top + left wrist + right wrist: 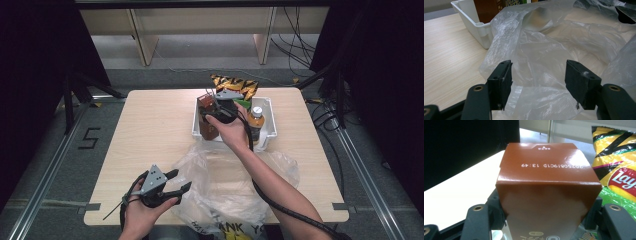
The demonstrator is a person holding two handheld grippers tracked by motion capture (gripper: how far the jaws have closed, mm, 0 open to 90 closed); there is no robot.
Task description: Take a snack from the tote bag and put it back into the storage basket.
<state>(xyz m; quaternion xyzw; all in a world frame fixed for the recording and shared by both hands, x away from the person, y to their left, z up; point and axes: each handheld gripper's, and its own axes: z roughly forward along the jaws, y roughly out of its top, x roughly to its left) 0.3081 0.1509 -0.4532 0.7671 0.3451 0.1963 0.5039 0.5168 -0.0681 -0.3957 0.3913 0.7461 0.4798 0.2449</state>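
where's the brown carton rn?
High view: the brown carton stands at the left end of the white bin, far side of the table, clamped between the right tongs, beside the chip bag.

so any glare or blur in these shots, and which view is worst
Right gripper view is worst: glare on the brown carton top, table white and overexposed. Left gripper view: sheen on the plastic bag, background soft. High view: even light on the table, dark surroundings.

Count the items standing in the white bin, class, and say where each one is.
3. The brown carton stands at the bin's left end, the chip bag at the far side, the bottle at the right end. The hand may hide others.
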